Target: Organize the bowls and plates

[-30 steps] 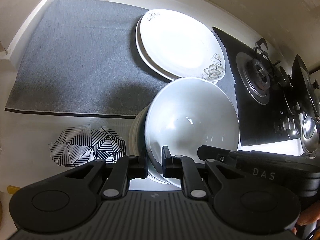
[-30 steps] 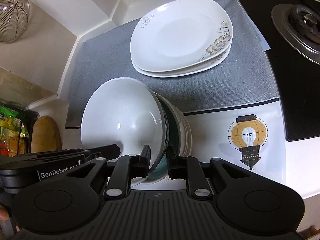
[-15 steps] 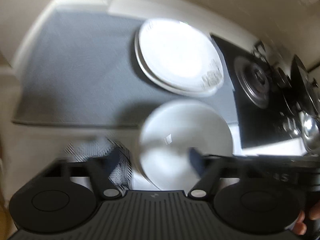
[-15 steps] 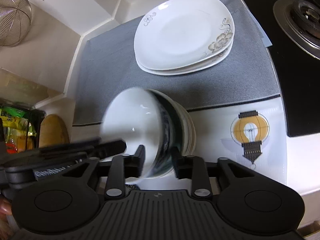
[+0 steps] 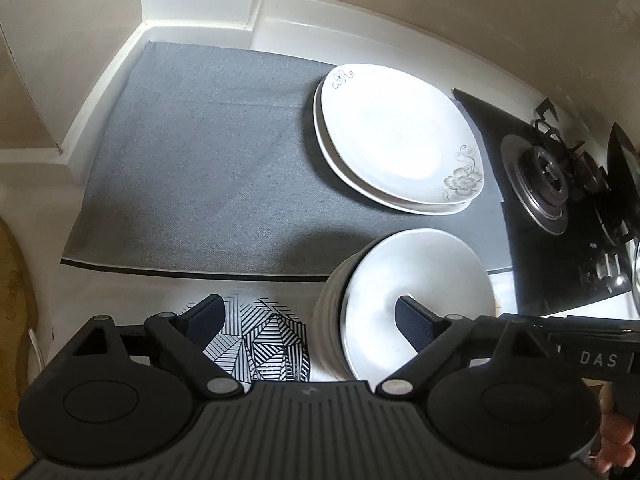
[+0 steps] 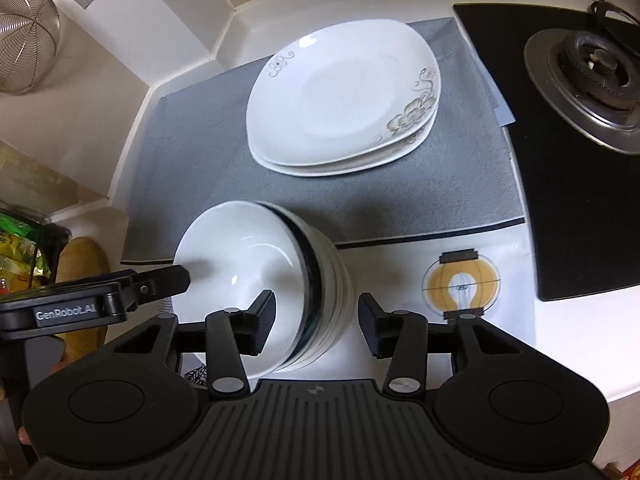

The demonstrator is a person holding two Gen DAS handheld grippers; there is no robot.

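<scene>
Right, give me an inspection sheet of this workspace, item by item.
Surface: white counter with a grey mat at the back and two printed designs near the front edge.
Job's things: stack of bowls at the mat's front edge; two flowered plates stacked on the mat behind it.
Clutter: nothing seen on the mat besides the dishes.
Grippers: left gripper open, one finger in front of the top bowl; right gripper open, its fingers on either side of the bowl stack.
Cables: nothing seen.
Surroundings: gas hob to the right; wire strainer on the left wall; wooden board at left.
</scene>
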